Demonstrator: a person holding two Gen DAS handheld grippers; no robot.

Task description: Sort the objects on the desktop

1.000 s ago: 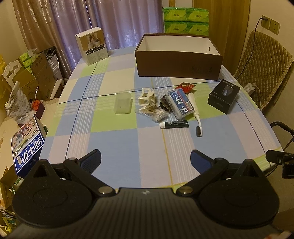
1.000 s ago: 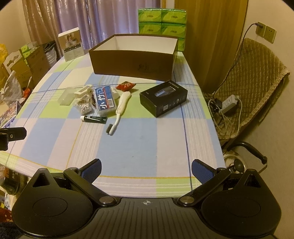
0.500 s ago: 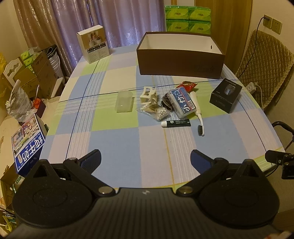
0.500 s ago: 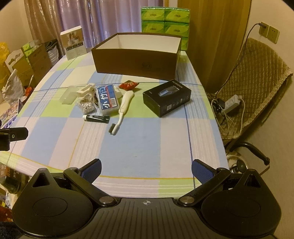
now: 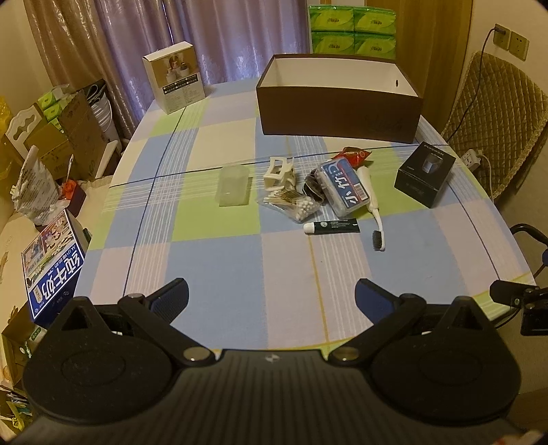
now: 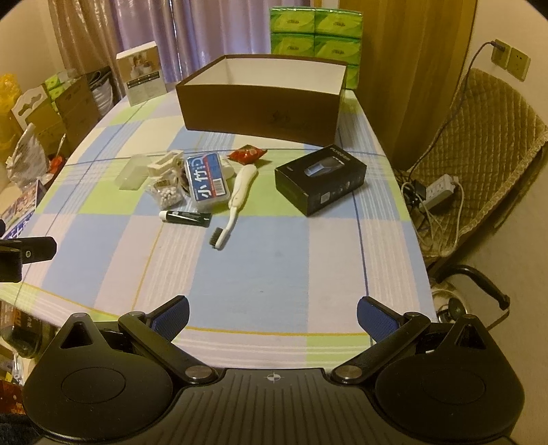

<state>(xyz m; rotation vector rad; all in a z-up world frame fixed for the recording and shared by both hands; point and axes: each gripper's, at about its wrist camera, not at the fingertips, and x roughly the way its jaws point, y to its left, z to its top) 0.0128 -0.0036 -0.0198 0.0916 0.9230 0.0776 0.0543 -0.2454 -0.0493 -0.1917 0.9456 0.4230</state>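
Observation:
Small items lie clustered mid-table: a clear plastic case (image 5: 233, 190), a white hair clip (image 5: 279, 173), a bag of cotton swabs (image 5: 291, 206), a blue-labelled box (image 5: 344, 189), a white toothbrush (image 5: 371, 205), a dark tube (image 5: 331, 227), a red packet (image 5: 354, 154) and a black carton (image 5: 424, 173). Behind them stands an open brown box (image 5: 337, 109), its visible inside bare. My left gripper (image 5: 271, 297) is open above the near table edge, holding nothing. My right gripper (image 6: 273, 315) is open too, short of the toothbrush (image 6: 236, 202) and the black carton (image 6: 320, 185).
The checked tablecloth (image 5: 239, 274) covers the table. A white product box (image 5: 174, 82) stands at the far left corner, green tissue packs (image 5: 352, 32) behind the brown box. A padded chair (image 6: 479, 164) and a power strip (image 6: 436, 191) are on the right, cardboard clutter (image 5: 51, 137) on the left.
Both grippers have drifted slightly; the table items sit a little further right in each view. Nothing on the table has moved, and both jaws stay open.

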